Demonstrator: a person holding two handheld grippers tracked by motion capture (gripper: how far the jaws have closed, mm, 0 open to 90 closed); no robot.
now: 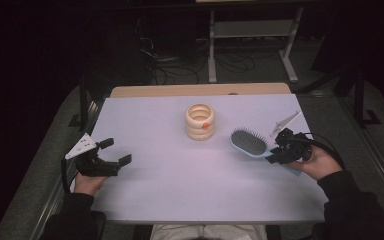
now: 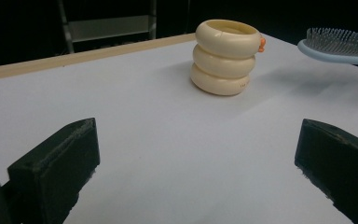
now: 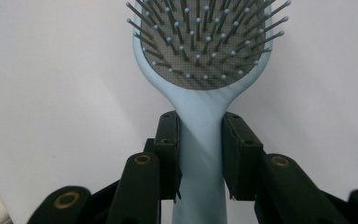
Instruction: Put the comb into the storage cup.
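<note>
While clamped by its handle between the black jaws of the right gripper (image 1: 276, 153), pale blue plastic paddle hairbrush with grey pin bristles (image 1: 249, 142) hangs bristles-up over the right side of the table, head pointing toward the middle. Clearly off the surface in the left gripper view, brush head (image 2: 336, 44) floating above its own soft shadow. Both pads pressed against the narrow neck just below the head in the right gripper view (image 3: 200, 135), so a firm grasp, not a loose one.

Left gripper (image 1: 109, 152) parked at the left side of the table, jaws spread wide and holding nothing, bare sheet between them.

Judged as the carry step: brush picked up and in transit, destination not settled by anything visible. Likely candidate the cream-coloured stack of three rounded rings with a small orange knob on its side (image 1: 200, 122), standing upright near the centre, well apart from both grippers. Next move probably calls for keeping the brush level, steering clear of that stack, and lowering gently before letting go.

White sheet covering the tabletop (image 1: 180, 180), a strip of pale wood (image 1: 200, 90) showing along the far edge. Beyond it a dim room: dark floor, tangled cables (image 1: 170, 65), pale legs of a metal frame (image 1: 212, 50)
</note>
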